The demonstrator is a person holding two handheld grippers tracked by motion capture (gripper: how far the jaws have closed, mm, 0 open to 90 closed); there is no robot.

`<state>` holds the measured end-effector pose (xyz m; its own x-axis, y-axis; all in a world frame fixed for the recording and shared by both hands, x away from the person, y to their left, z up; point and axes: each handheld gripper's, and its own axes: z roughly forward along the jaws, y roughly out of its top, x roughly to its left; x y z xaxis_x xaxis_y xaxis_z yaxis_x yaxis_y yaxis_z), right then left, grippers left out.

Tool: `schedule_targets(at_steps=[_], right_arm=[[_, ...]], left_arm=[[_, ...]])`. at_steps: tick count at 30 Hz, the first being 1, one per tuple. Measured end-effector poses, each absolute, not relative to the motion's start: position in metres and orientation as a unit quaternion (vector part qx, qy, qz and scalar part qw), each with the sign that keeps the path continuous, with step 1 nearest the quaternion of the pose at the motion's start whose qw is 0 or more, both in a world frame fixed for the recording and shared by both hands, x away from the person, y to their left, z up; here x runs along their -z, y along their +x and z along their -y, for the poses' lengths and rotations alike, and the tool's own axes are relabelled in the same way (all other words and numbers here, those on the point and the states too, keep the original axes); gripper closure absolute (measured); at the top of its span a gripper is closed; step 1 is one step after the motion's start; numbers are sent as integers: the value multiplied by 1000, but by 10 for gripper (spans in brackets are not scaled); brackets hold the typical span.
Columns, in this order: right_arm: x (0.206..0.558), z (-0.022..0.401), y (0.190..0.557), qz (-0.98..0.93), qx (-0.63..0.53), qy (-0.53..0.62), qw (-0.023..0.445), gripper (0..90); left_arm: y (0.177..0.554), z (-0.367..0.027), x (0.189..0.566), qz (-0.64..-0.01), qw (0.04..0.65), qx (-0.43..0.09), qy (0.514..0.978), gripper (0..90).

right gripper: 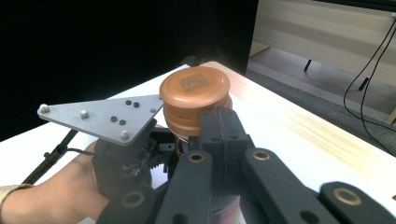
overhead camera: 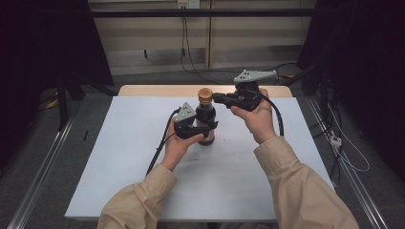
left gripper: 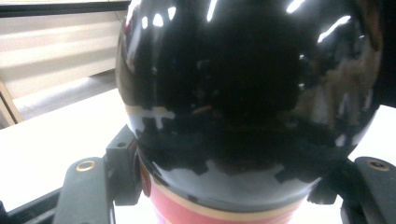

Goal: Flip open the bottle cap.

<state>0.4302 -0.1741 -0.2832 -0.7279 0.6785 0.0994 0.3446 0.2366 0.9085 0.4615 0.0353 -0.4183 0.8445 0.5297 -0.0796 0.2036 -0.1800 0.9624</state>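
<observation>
A dark glossy bottle (overhead camera: 206,114) with a red label and a brown cap (overhead camera: 206,95) stands upright on the white table top (overhead camera: 143,181). My left gripper (overhead camera: 205,129) is shut on the bottle's body, one jaw on each side; in the left gripper view the bottle (left gripper: 243,93) sits between those jaws, above the red label (left gripper: 187,212). My right gripper (overhead camera: 216,98) comes in from the right at cap height. In the right gripper view its jaws stand together, and the right gripper (right gripper: 222,126) rests against the side of the cap (right gripper: 195,91), just under the rim.
The white sheet covers a wooden table whose bare far edge (overhead camera: 157,89) shows behind the bottle. Black cables (overhead camera: 160,148) trail from both grippers across the table. Metal rails (overhead camera: 38,181) and loose cables lie on the floor at both sides.
</observation>
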Motion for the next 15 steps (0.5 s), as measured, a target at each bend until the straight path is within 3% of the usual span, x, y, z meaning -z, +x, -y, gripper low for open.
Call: schedule_targets(at_steps=[15], right_arm=[[283,172,432,-769,-522,332,162,900]], left_arm=[[463,-36,419,-242,593,-134,756,314]])
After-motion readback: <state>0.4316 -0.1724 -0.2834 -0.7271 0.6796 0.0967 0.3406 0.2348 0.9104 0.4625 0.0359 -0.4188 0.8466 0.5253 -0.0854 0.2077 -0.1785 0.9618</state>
